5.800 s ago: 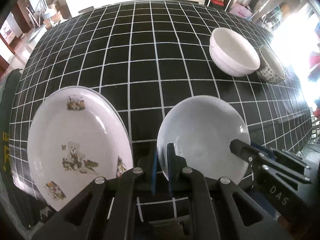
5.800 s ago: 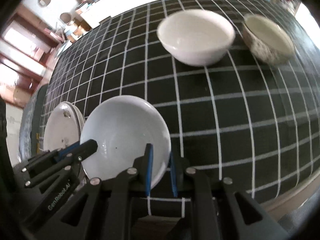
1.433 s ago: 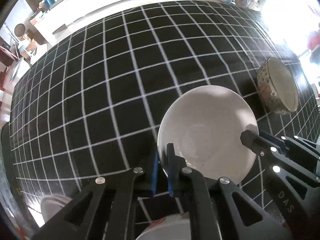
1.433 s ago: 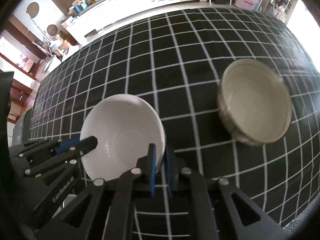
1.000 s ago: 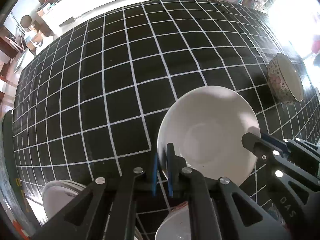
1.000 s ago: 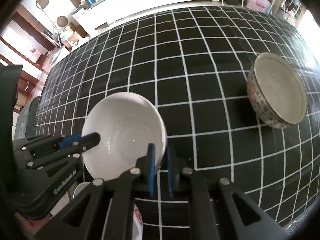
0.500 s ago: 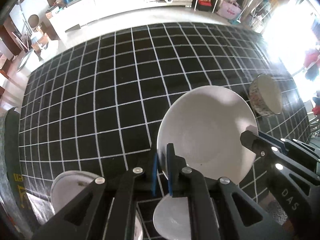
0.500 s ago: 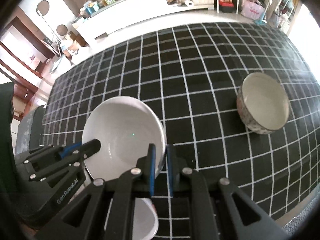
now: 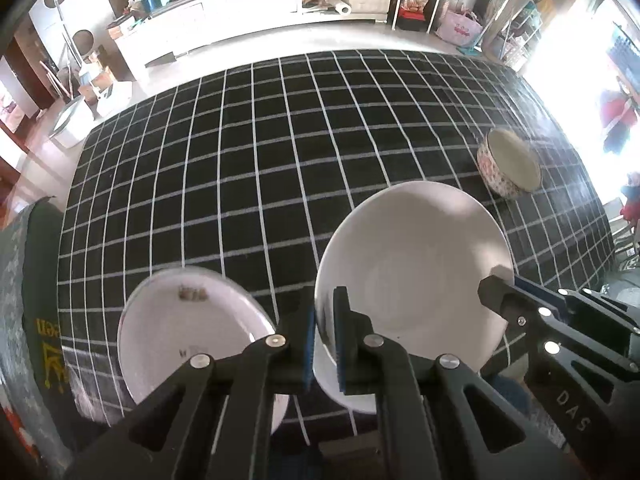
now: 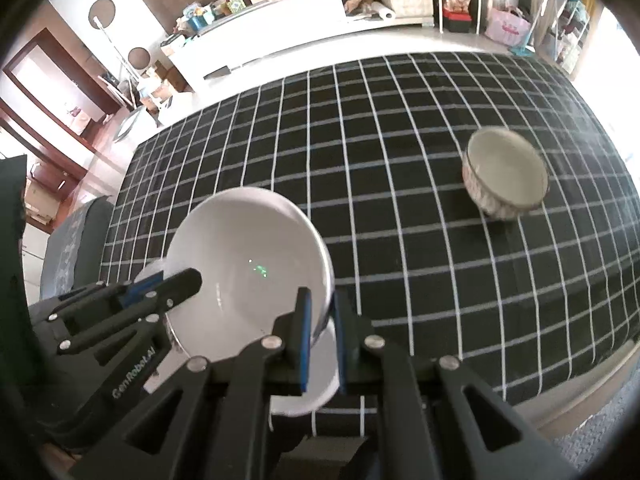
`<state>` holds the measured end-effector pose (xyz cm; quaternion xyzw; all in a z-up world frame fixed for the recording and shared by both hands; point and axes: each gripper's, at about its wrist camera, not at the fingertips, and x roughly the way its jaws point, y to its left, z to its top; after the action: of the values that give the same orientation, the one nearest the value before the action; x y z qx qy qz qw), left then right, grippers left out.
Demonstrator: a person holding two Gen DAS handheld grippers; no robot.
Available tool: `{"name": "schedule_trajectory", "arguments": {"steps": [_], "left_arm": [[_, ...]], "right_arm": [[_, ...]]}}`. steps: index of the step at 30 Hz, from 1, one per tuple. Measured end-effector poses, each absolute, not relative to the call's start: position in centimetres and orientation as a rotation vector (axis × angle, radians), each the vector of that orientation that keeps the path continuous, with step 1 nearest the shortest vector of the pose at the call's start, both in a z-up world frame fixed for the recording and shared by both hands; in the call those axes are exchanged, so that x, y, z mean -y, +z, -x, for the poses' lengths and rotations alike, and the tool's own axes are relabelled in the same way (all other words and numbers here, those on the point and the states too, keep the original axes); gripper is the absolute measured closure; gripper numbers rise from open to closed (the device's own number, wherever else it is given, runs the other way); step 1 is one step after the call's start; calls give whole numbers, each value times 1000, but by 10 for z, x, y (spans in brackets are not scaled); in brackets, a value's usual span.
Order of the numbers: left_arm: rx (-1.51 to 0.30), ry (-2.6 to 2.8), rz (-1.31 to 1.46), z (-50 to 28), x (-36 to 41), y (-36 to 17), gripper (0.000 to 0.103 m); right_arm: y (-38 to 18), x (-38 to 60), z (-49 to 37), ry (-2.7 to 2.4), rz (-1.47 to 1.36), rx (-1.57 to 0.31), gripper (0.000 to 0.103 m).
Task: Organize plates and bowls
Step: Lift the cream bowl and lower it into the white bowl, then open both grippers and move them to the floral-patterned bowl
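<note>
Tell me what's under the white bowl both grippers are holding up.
Under the white bowl a second white bowl shows on the checked tablecloth; most of it is covered by the held bowl and gripper fingers.

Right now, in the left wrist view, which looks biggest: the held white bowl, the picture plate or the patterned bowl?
1. White bowl, though nearness inflates it.
2. Picture plate.
3. Patterned bowl, farthest away.

Black fingers [image 9: 352,344], blue pads, silver screws

a lived-in home: checked tablecloth [image 9: 280,168], long white sideboard [image 9: 240,20] (cluttered with boxes), paper-towel roll [image 9: 338,7].
</note>
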<state>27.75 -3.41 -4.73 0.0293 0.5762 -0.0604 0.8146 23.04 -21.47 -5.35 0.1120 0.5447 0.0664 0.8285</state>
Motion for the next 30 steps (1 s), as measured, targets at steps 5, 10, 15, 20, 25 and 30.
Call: {"name": "schedule_trajectory", "arguments": {"steps": [5, 10, 15, 20, 25, 30], "left_arm": [[-1259, -126, -64, -258, 36, -63, 96], [-1288, -107, -62, -247, 33, -82, 96], [-1313, -100, -48, -248, 29, -96, 96], [-1328, -105, -51, -253, 26, -108, 96], [-1322, -97, -57, -253, 30, -110, 96], [-1306, -106, -47, -252, 27, -112, 96]], "right_arm": [[-65, 209, -216, 130, -224, -1182, 89], [-82, 205, -210, 136, -221, -1203, 89], [-97, 198, -209, 135, -220, -1234, 89], [-104, 195, -212, 117, -198, -1242, 89], [-110, 193, -212, 105, -184, -1245, 89], [-111, 187, -209, 83, -153, -1229, 89]]}}
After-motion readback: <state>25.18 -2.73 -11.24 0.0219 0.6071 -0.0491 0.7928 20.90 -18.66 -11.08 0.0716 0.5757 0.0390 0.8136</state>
